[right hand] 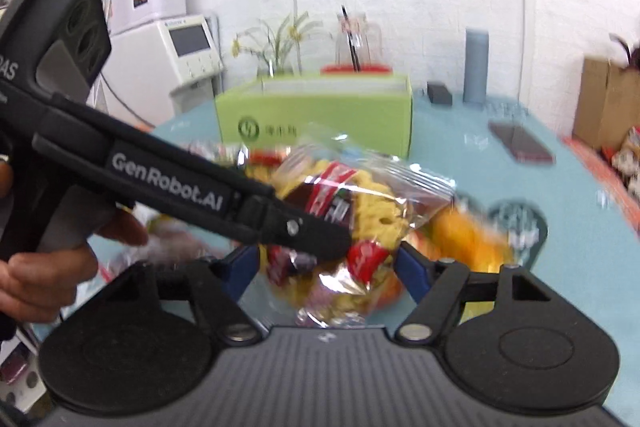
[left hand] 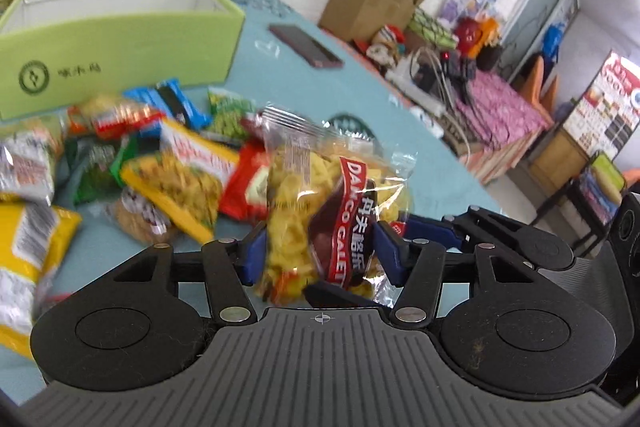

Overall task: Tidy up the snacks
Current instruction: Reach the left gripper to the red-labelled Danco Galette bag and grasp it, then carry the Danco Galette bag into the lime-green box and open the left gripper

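"GenRobot.AI" on the left tongs; "DANCO" on the snack bag.

I see the snack bag in clear, glossy, crinkled plastic film. My left hand-held gripper is matt black plastic with smooth blue pads and shiny metal pivot pins. The green box looks like smooth matt card. A smooth teal cover lies over the bench.

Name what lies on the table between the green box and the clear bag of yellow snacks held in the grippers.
A heap of snack packets lies on the table between green box and clear bag, plainest in the left wrist view.
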Demonstrator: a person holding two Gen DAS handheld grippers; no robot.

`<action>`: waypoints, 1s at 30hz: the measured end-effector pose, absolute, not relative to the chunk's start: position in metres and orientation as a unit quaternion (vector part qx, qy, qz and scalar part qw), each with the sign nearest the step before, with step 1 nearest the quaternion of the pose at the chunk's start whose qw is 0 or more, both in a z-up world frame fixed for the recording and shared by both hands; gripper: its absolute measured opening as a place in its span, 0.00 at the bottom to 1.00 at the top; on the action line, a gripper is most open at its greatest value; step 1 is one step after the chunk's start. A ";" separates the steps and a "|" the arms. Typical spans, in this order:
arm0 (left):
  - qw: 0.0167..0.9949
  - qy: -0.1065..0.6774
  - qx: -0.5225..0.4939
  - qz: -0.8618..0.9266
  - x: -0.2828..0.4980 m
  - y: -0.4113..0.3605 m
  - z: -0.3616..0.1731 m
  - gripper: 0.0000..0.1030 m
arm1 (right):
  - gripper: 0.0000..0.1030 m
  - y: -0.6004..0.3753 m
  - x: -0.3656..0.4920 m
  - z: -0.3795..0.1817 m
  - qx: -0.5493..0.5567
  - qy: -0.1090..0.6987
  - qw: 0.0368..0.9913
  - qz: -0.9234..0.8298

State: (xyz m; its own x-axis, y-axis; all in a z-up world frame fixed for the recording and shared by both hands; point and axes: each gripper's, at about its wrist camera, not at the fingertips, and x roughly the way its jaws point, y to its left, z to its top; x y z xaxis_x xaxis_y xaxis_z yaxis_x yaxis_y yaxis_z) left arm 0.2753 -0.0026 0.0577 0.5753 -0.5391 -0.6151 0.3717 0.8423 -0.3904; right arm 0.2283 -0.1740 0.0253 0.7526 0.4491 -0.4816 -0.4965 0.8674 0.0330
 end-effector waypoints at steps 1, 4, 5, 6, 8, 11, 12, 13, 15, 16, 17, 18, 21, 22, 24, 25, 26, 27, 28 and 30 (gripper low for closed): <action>0.881 0.378 -0.118 -0.258 0.284 0.002 0.064 0.38 | 0.73 -0.168 0.237 0.034 -0.059 0.231 0.937 0.256; 0.892 0.360 -0.138 -0.237 0.310 0.018 0.081 0.38 | 0.72 -0.146 0.275 0.055 -0.087 0.203 0.936 0.275; 0.896 0.357 -0.142 -0.224 0.319 0.024 0.085 0.38 | 0.72 -0.138 0.288 0.059 -0.092 0.203 0.933 0.283; 0.898 0.355 -0.145 -0.215 0.329 0.031 0.088 0.38 | 0.72 -0.130 0.301 0.063 -0.098 0.201 0.930 0.290; 0.904 0.344 -0.152 -0.202 0.352 0.049 0.096 0.39 | 0.72 -0.111 0.327 0.071 -0.112 0.190 0.927 0.305; 0.908 0.340 -0.163 -0.180 0.396 0.077 0.102 0.39 | 0.72 -0.083 0.377 0.080 -0.119 0.193 0.918 0.324; 0.909 0.341 -0.166 -0.172 0.411 0.086 0.103 0.38 | 0.73 -0.073 0.394 0.082 -0.122 0.197 0.915 0.331; 0.909 0.344 -0.169 -0.164 0.427 0.094 0.103 0.38 | 0.72 -0.064 0.411 0.082 -0.123 0.203 0.911 0.337; 0.909 0.351 -0.168 -0.148 0.458 0.109 0.102 0.38 | 0.73 -0.047 0.449 0.083 -0.118 0.222 0.903 0.348; 0.909 0.355 -0.168 -0.139 0.474 0.118 0.098 0.39 | 0.73 -0.041 0.466 0.082 -0.118 0.231 0.900 0.352; 0.908 0.357 -0.170 -0.138 0.488 0.124 0.096 0.40 | 0.75 -0.033 0.483 0.080 -0.114 0.240 0.897 0.353; 0.906 0.359 -0.177 -0.136 0.500 0.131 0.092 0.41 | 0.76 -0.029 0.496 0.078 -0.104 0.249 0.894 0.357; 0.897 0.373 -0.203 -0.122 0.525 0.151 0.072 0.46 | 0.80 -0.016 0.527 0.062 -0.082 0.292 0.877 0.374; 0.897 0.374 -0.205 -0.113 0.529 0.156 0.066 0.51 | 0.80 -0.011 0.530 0.056 -0.092 0.299 0.874 0.372; 0.900 0.367 -0.207 -0.109 0.528 0.164 0.059 0.61 | 0.82 -0.007 0.527 0.051 -0.111 0.290 0.876 0.369; 0.903 0.357 -0.212 -0.112 0.521 0.168 0.059 0.66 | 0.87 -0.011 0.522 0.051 -0.111 0.282 0.880 0.367; 0.905 0.347 -0.218 -0.115 0.513 0.171 0.061 0.67 | 0.90 -0.015 0.516 0.053 -0.107 0.276 0.883 0.365; 0.907 0.338 -0.222 -0.115 0.505 0.174 0.063 0.67 | 0.91 -0.021 0.508 0.055 -0.104 0.270 0.885 0.365; 0.910 0.329 -0.225 -0.115 0.494 0.176 0.068 0.70 | 0.91 -0.025 0.498 0.059 -0.105 0.263 0.886 0.367; 0.918 0.311 -0.219 -0.109 0.471 0.176 0.077 0.73 | 0.91 -0.035 0.473 0.066 -0.115 0.247 0.888 0.370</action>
